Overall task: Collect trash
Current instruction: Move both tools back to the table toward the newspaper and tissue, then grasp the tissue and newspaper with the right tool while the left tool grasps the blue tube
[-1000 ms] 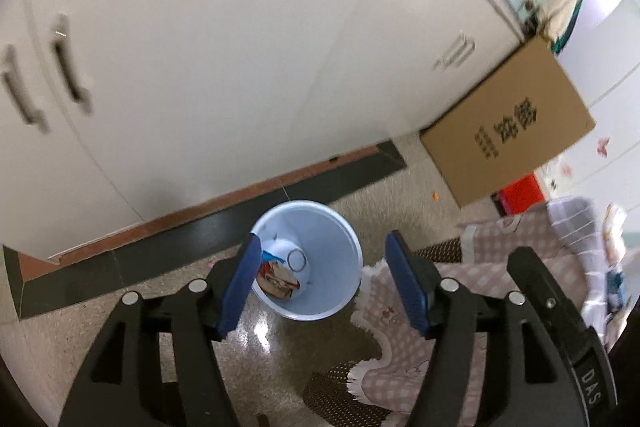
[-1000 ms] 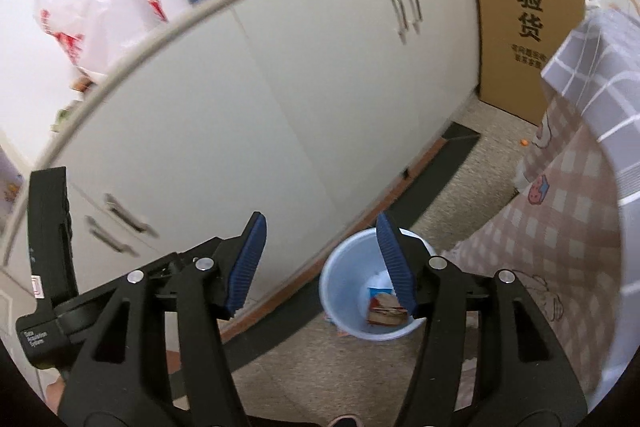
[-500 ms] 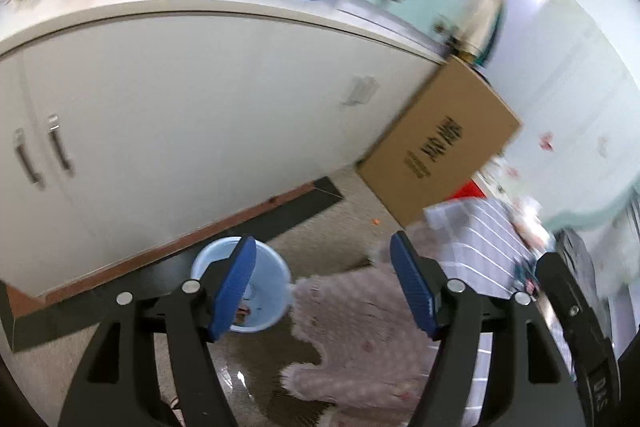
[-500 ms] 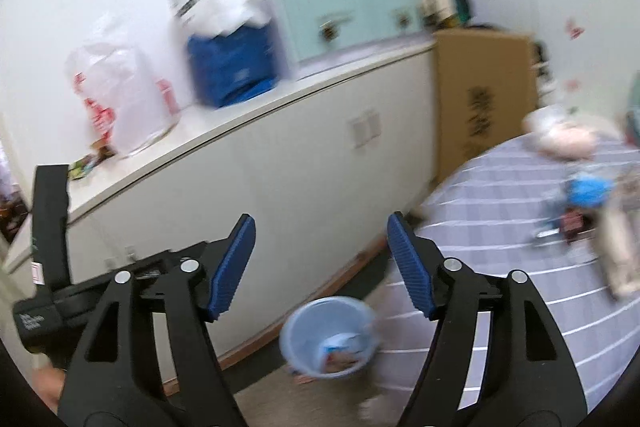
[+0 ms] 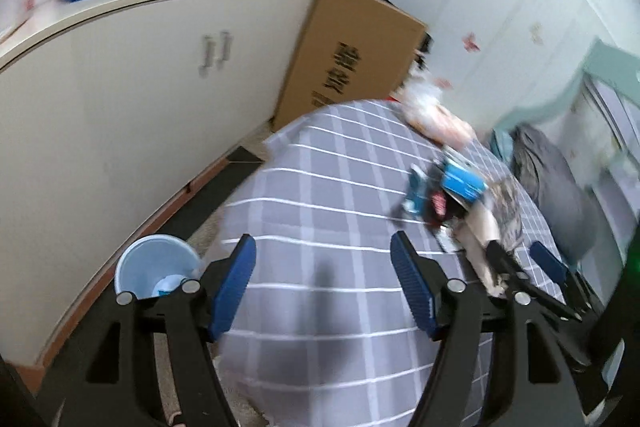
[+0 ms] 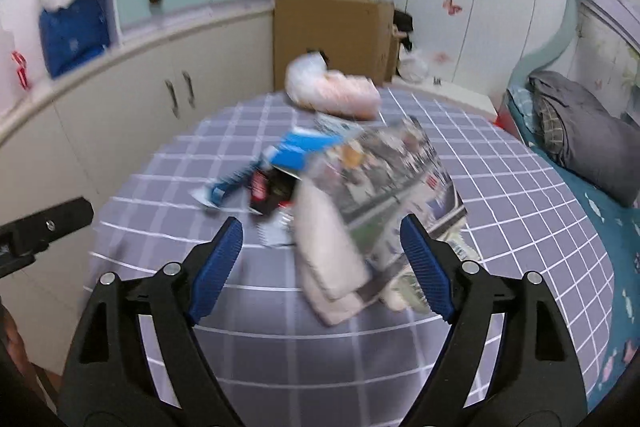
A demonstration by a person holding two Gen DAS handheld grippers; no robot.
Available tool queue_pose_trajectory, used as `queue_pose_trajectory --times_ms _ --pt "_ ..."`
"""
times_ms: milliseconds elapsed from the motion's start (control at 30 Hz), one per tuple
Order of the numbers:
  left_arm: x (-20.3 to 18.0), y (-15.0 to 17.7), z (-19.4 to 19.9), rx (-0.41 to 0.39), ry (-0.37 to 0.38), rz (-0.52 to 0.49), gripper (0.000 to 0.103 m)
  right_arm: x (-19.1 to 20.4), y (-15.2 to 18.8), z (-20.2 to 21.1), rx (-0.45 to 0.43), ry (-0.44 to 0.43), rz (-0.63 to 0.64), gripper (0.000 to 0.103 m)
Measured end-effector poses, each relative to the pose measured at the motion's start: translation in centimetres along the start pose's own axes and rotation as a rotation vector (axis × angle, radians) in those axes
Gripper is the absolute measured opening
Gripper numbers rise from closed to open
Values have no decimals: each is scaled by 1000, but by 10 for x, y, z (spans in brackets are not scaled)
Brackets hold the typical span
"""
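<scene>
A pile of trash lies on the round table with a purple checked cloth: a blue wrapper, a dark red-and-black packet, a printed magazine and a cream folded item. The same pile shows in the left wrist view. My right gripper is open and empty just above the cream item. My left gripper is open and empty over the table's near left part. A light blue bin holding some trash stands on the floor left of the table.
White cabinets run along the left wall. A tall cardboard box leans at the far end. A pink-and-white bag lies at the table's far side. A bed with grey bedding is at the right.
Both grippers have swung up and to the right, from the bin on the floor to the table top. Both stay open and empty.
</scene>
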State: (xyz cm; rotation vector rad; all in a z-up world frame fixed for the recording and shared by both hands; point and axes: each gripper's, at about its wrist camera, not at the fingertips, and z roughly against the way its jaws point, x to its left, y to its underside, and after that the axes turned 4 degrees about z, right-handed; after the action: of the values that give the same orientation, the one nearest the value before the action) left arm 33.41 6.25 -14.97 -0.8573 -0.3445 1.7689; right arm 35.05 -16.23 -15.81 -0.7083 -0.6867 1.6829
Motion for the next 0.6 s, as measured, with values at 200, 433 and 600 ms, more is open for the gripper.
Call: queue_pose_trajectory --times_ms 200,433,600 --pt "-45 -1 -37 35 8 -158 68 -14 4 -18 65 -30 18 47" --pt "-70 -8 -71 39 -47 -268 68 -22 4 -14 32 -96 -19 33" --pt "-80 -12 -88 73 -42 -306 34 -31 3 -7 -13 -116 -50 28"
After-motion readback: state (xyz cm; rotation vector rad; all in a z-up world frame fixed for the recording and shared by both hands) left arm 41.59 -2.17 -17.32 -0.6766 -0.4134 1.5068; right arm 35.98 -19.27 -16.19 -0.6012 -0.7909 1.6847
